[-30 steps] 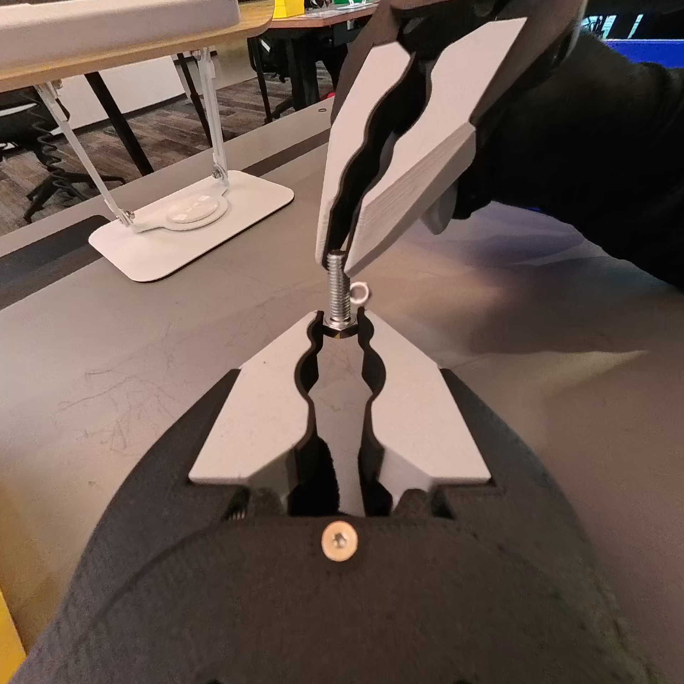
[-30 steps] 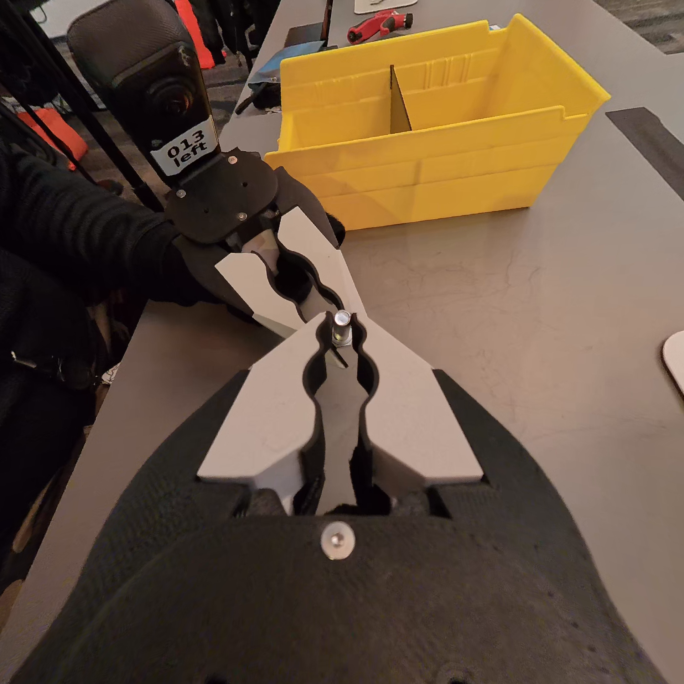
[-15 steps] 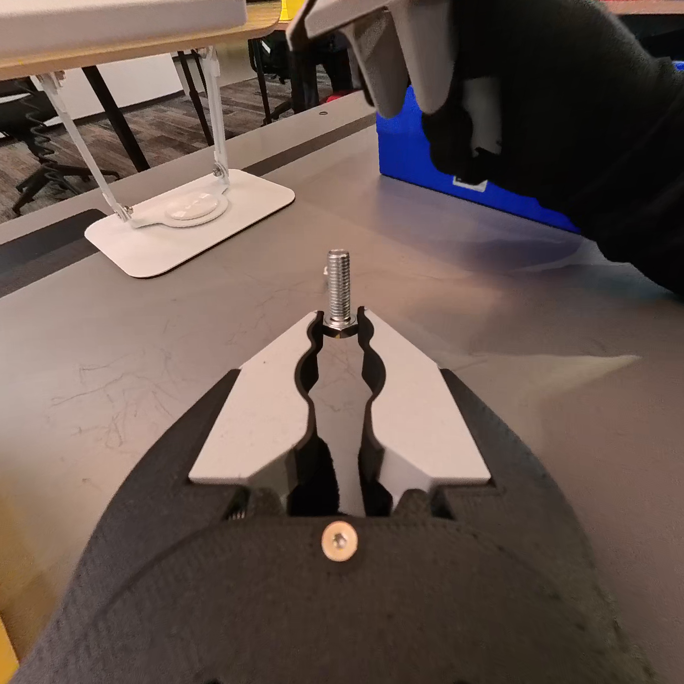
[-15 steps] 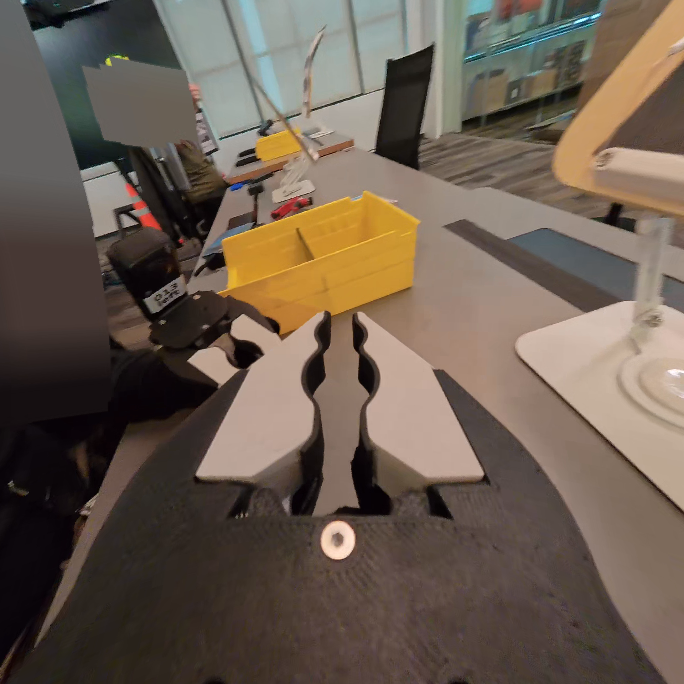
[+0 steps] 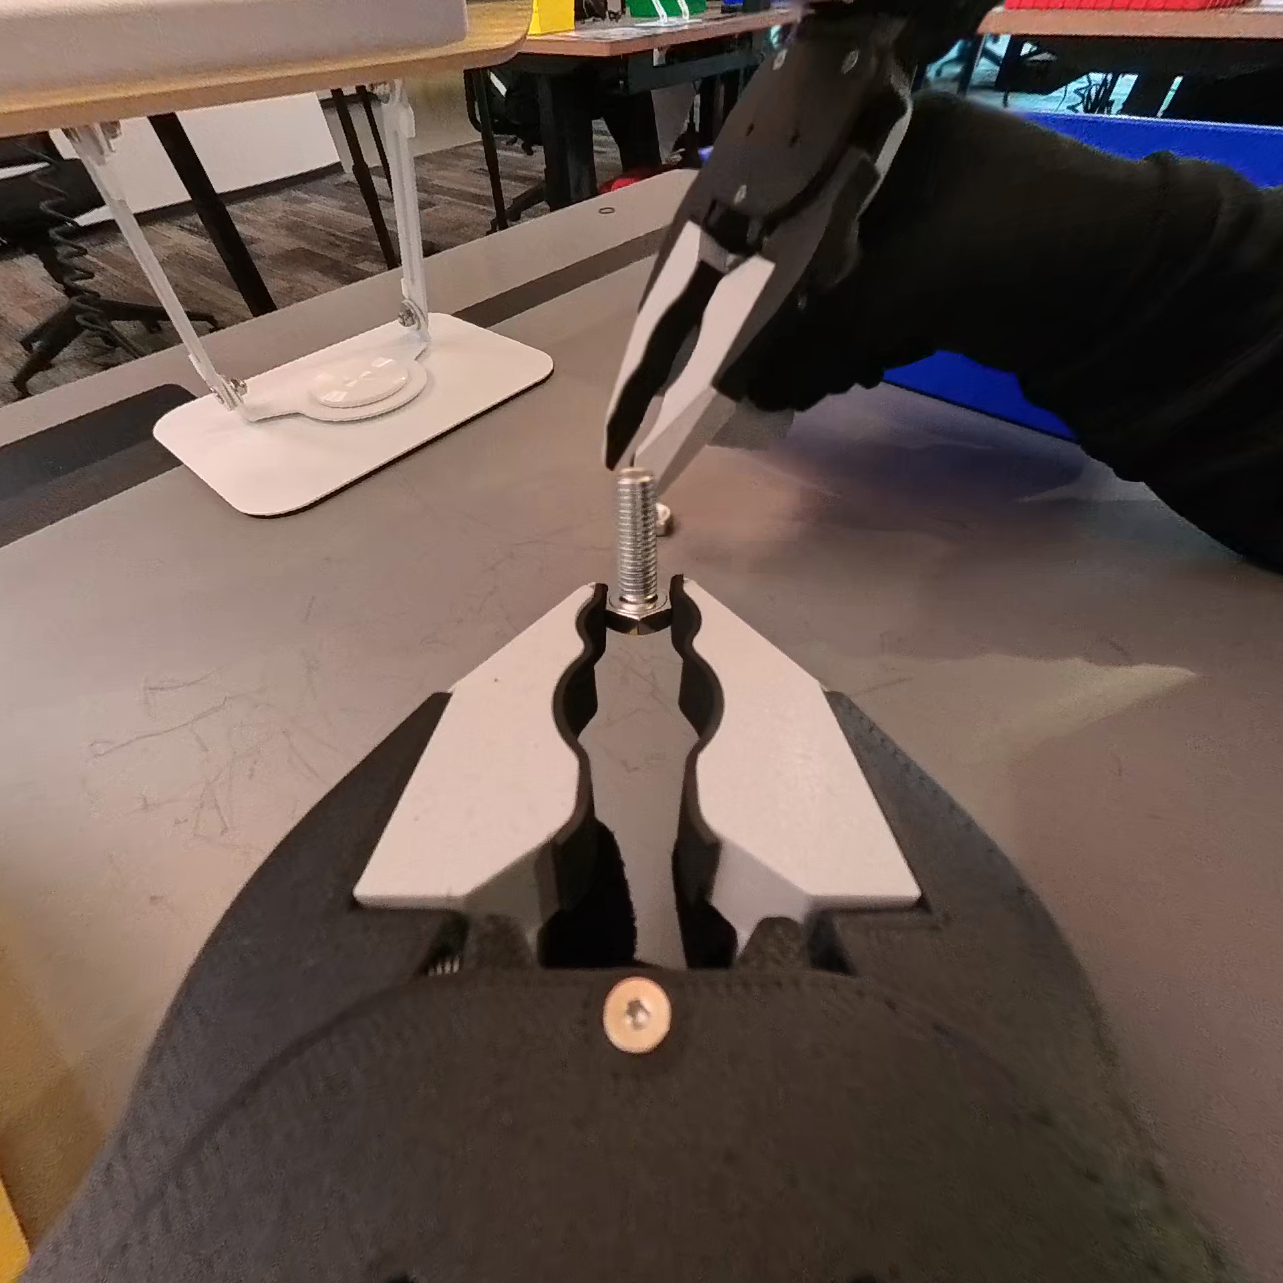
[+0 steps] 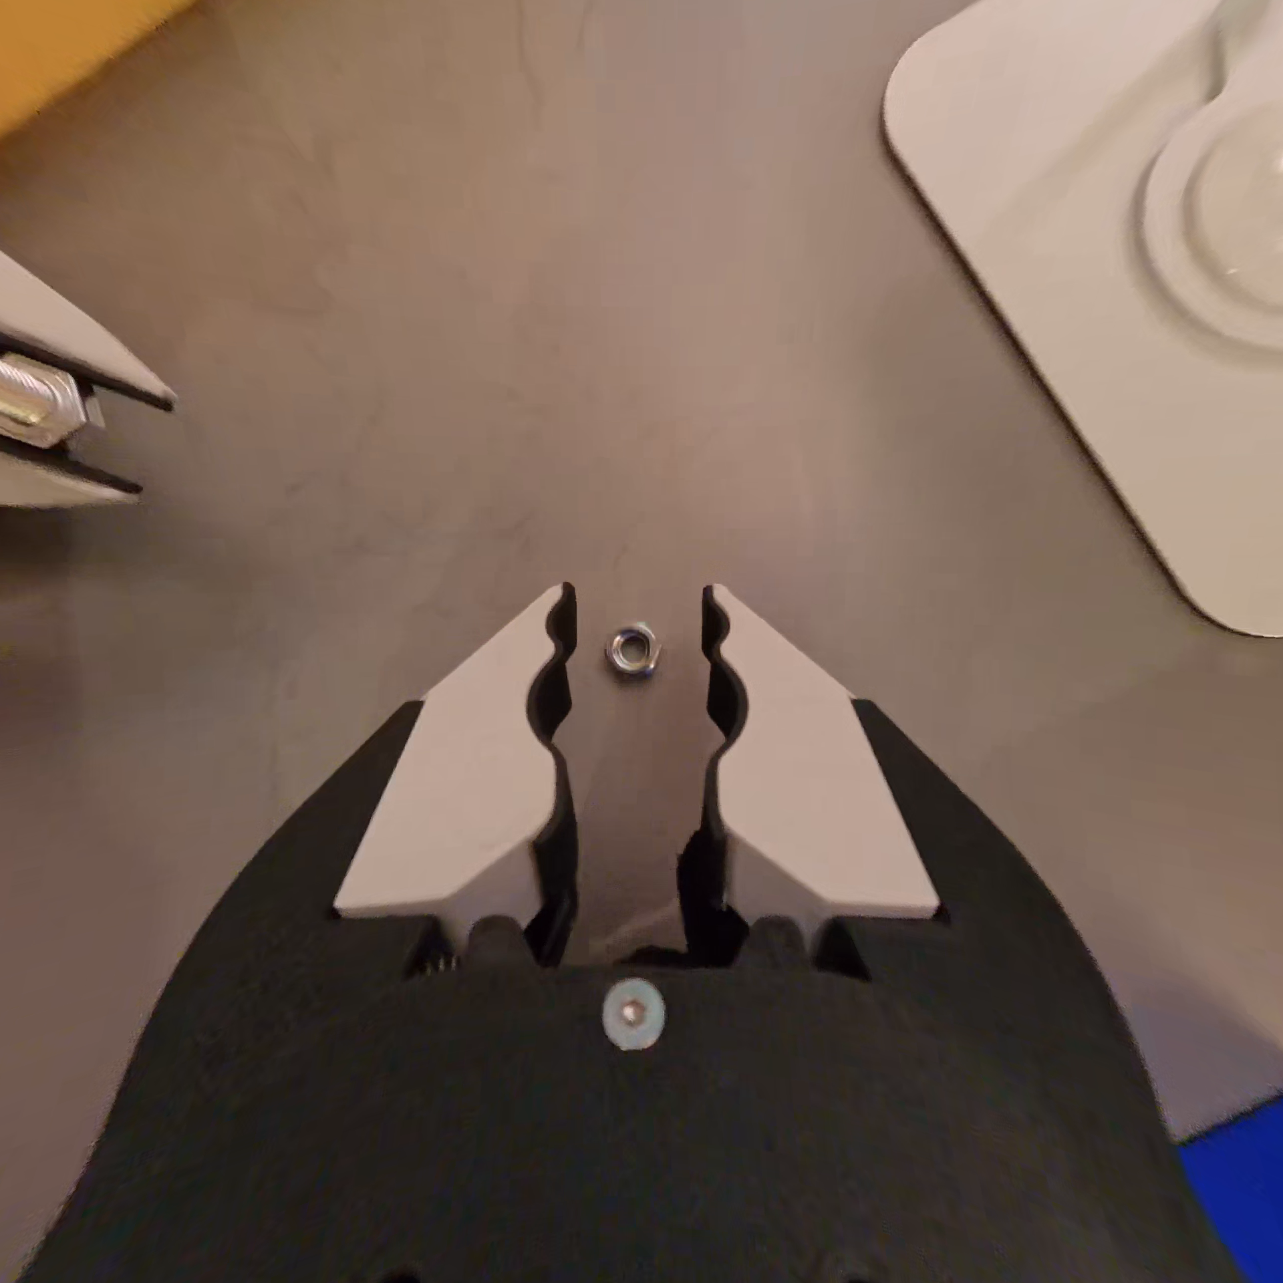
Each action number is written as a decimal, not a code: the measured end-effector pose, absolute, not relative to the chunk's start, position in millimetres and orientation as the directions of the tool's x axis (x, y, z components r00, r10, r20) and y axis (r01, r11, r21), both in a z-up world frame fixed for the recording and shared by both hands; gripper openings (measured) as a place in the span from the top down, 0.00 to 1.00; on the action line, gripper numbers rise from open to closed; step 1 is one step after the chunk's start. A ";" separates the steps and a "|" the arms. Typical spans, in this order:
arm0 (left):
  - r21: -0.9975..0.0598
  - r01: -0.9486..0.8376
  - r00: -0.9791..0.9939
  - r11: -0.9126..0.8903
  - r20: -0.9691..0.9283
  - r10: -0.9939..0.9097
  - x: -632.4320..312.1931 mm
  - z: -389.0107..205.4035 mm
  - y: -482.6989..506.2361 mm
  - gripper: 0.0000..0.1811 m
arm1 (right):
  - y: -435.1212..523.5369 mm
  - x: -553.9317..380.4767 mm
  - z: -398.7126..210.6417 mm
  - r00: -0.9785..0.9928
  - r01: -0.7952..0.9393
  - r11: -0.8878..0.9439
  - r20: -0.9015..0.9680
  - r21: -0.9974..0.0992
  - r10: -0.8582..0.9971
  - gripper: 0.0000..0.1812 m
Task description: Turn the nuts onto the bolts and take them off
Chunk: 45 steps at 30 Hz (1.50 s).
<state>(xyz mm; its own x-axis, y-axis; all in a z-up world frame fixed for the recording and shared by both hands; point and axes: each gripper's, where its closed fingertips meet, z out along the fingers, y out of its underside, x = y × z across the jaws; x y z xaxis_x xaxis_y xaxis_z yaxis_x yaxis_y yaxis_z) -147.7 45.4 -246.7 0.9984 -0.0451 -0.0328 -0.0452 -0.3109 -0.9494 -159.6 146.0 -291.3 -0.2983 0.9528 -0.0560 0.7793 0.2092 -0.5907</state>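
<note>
My left gripper (image 5: 635, 590) is shut on the hex head of a silver bolt (image 5: 637, 538), which stands upright with its bare thread pointing up. The bolt head also shows at the left edge of the right wrist view (image 6: 38, 409), between the left gripper's fingers (image 6: 83, 354). A small silver nut (image 6: 632, 652) lies flat on the grey table (image 6: 486, 347). My right gripper (image 6: 639, 600) is open and points down at the table. The nut lies between its pads with a gap on each side. In the left wrist view the right gripper (image 5: 635, 462) hovers just behind the bolt's tip.
A white stand base (image 5: 347, 409) sits on the table to the left of the bolt; it also shows in the right wrist view (image 6: 1111, 278). A blue bin (image 5: 972, 396) stands behind the gloved hand (image 5: 1041, 278). A yellow bin corner (image 6: 69, 62) shows at top left. Left tips to right tips: about 12 cm.
My right gripper left the bolt's top, swung up and away, then came back down and opened around the nut on the table. My left gripper kept its hold on the bolt.
</note>
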 end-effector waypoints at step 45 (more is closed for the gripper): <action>-0.949 -0.049 0.998 -0.313 -0.036 -0.048 -147.2 -247.2 45.6 0.91 | 133.9 -130.6 -314.5 -0.350 0.866 0.278 -0.107 -0.415 0.931 0.91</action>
